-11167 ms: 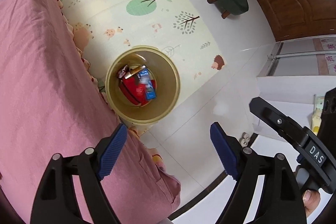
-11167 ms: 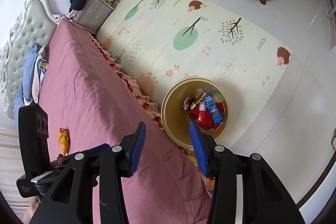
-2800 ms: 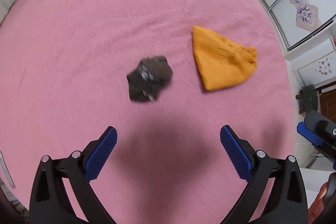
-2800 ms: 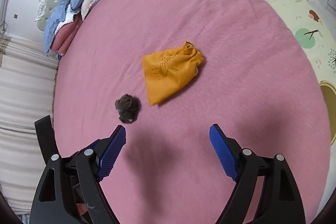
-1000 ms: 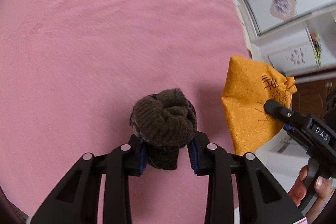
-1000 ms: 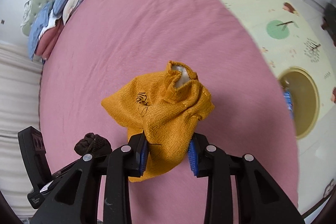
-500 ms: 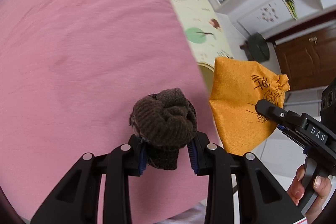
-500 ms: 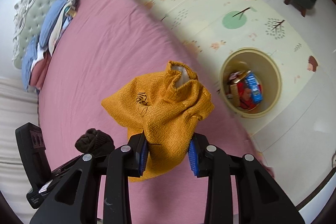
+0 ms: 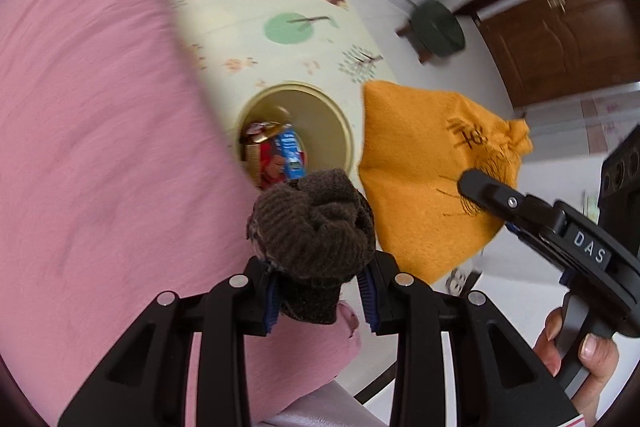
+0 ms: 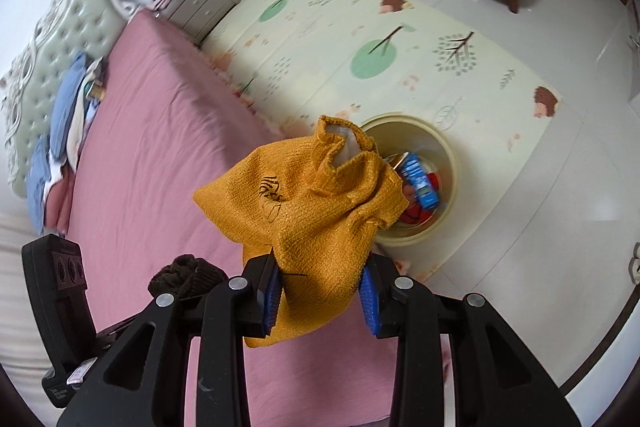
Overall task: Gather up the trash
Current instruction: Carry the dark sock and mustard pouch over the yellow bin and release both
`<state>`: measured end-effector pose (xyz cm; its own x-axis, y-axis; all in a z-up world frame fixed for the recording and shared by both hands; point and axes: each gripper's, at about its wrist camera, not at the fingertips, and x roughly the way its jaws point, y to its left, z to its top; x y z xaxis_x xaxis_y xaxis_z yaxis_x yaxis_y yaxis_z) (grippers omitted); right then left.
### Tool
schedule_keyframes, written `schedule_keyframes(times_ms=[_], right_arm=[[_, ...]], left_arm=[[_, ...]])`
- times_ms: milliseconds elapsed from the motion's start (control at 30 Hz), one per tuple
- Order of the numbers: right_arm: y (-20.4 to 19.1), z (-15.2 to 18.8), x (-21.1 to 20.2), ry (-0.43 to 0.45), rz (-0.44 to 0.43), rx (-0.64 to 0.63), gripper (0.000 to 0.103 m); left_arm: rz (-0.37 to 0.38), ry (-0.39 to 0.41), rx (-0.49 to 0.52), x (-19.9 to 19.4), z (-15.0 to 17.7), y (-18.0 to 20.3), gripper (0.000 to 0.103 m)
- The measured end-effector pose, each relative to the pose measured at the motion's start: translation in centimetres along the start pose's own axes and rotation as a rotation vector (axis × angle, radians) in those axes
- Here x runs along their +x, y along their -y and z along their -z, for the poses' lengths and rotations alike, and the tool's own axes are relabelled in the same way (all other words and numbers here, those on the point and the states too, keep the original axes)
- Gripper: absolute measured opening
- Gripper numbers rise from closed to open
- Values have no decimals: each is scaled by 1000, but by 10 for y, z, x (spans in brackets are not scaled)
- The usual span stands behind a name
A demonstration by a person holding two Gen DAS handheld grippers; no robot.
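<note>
carrying two pieces toward the round bin [image 10: 446, 211] on the play mat [image 10: 400, 39], just off the bed edge [image 10: 224, 107]. left gripper [image 9: 320, 301] clamped on the dark knitted bundle [image 9: 312, 219]; right gripper [image 10: 322, 291] clamped on the orange drawstring pouch [image 10: 312, 203], both aloft near the bed's foot corner. risks: releasing too early and landing on bed or mat; limp pouch catching the rim; bundle snagging on a pad. readable: "das" on the right gripper's body; pouch's dark markings illegible.

My left gripper [image 9: 320, 301] pinches a balled brown knit sock [image 9: 314, 227]; my right gripper [image 10: 322, 293] pinches a crumpled orange pouch [image 10: 308, 211].
</note>
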<state>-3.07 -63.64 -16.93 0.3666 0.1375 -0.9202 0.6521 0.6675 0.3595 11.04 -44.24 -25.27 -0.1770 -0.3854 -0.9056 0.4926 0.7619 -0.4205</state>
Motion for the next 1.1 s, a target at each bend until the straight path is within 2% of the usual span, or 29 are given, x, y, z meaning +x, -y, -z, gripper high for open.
schedule_keyframes(times_ms=[233, 400, 467, 500, 533, 567, 600, 667, 867, 933, 1033, 1100], right_arm=[[37, -33, 5, 22, 32, 40, 32], [49, -53, 9, 35, 46, 41, 33], [52, -60, 10, 39, 44, 41, 34], [53, -63, 10, 43, 46, 38, 36], [53, -66, 10, 45, 48, 35, 37], [53, -69, 10, 47, 52, 32, 40], [53, -72, 10, 49, 52, 31, 49], [56, -79, 8, 65, 47, 42, 58], [53, -91, 5, 63, 13, 47, 59], [50, -89, 3, 64, -9, 54, 59], [38, -85, 1, 55, -30, 42, 59], [30, -81, -2, 57, -27, 26, 59]], left_arm=[[-1, -47, 106, 34, -37, 51, 33], [18, -66, 115, 44, -55, 59, 34], [28, -65, 121, 48, -61, 60, 38], [34, -59, 124, 50, -65, 61, 39], [38, -55, 124, 49, -65, 61, 45], [44, -51, 125, 50, -66, 60, 64], [43, -46, 130, 51, -70, 61, 88], [30, -24, 143, 51, -73, 62, 90], [-22, -47, 139, 48, -73, 54, 90], [-24, -36, 136, 41, -70, 50, 90], [-80, 5, 139, 28, -64, 46, 92], [-65, 30, 112, 18, -59, 39, 92]])
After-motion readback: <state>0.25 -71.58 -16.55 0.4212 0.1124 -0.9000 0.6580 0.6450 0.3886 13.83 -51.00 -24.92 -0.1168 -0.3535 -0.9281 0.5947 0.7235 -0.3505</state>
